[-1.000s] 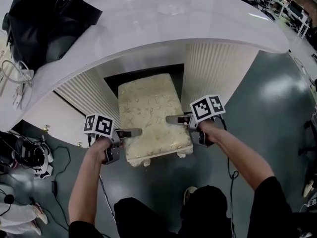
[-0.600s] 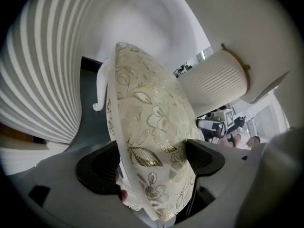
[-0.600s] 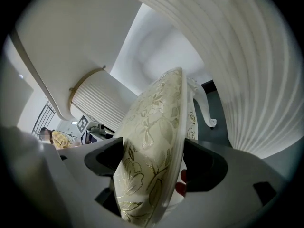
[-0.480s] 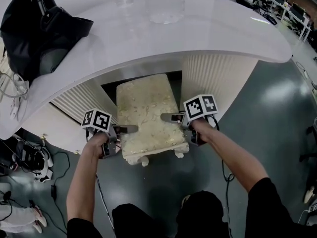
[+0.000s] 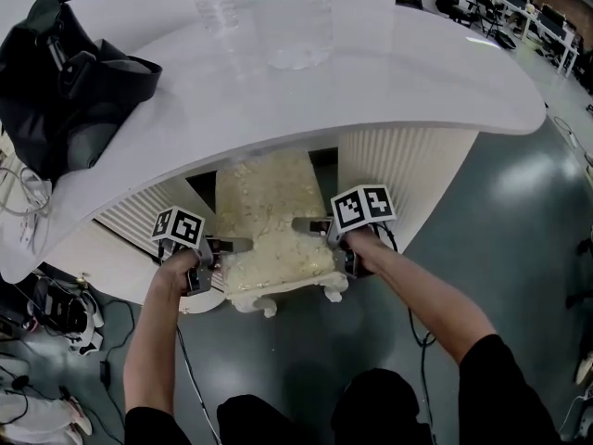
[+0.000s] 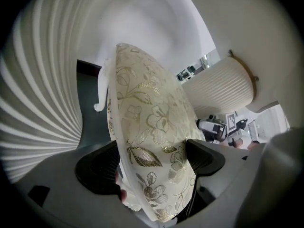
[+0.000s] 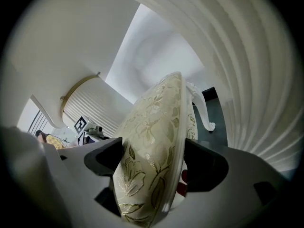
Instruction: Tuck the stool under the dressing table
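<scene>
Cream-and-gold floral fabric covers the stool (image 5: 271, 225), which stands on the grey floor (image 5: 519, 221) w/ its far half under the white desk (image 5: 417, 72), in the gap btwn the two ribbed pedestals (image 5: 400, 170). Its near end sticks out past the desk's front edge, and white curved legs (image 5: 267, 304) show at that end.

L gripper (image 5: 243, 245) is clamped on the stool's left side edge, near the front corner. In the left gripper view the black jaws stand one on either side of the padded seat, and the cushion fills the space btwn them. R gripper (image 5: 301, 223) is clamped on the right side edge the same way, a bit farther in. The right gripper view shows the seat edge pinched btwn its jaws, w/ one white leg and ribbed pedestal wall beyond. The two grippers face each other across the seat, approx level.

On the desk top:
- A big clear bottle (image 5: 289, 17) w/ a green label stands near the back edge.
- A smaller clear bottle (image 5: 211, 3) stands just beside it, to the left.
- A black bag (image 5: 69, 72) sits at the left end.
- White cables (image 5: 23, 188) lie by the bag, near the desk's left front edge.
</scene>
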Demonstrator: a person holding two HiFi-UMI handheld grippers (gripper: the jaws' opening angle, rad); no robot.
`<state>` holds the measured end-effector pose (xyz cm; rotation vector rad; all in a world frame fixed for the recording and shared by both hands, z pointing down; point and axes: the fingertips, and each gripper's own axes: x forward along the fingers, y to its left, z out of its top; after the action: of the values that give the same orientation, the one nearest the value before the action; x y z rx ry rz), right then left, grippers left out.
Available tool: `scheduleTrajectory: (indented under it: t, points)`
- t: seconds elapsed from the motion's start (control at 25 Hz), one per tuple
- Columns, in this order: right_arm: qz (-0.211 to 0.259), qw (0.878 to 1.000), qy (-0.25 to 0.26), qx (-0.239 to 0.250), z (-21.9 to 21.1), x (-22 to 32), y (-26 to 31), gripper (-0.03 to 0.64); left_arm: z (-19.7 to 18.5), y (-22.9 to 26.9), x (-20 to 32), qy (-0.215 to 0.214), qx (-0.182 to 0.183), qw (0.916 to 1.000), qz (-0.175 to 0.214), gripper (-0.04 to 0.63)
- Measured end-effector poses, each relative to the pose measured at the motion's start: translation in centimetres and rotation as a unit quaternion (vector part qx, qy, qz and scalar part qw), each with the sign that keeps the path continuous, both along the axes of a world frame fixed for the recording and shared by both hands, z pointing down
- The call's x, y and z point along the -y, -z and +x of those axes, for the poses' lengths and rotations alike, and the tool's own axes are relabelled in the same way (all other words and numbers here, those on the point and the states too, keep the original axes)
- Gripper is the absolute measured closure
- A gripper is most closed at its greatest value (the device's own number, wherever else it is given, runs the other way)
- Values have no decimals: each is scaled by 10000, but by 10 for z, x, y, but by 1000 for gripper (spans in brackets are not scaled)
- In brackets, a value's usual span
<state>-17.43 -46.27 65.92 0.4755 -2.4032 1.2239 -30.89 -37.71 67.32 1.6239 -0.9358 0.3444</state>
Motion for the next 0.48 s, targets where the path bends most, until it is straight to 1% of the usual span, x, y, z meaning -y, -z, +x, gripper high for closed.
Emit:
scheduleTrajectory:
  t: [0.28,0.48]
  points:
    - [116,9997,-191,12,-15,17,-5,238,-16,-5,20,-56,76,10000,8,163]
    - [186,9995,-252,43,-19,29,-4,238,-20,-4,31,11,18,9999,143,163]
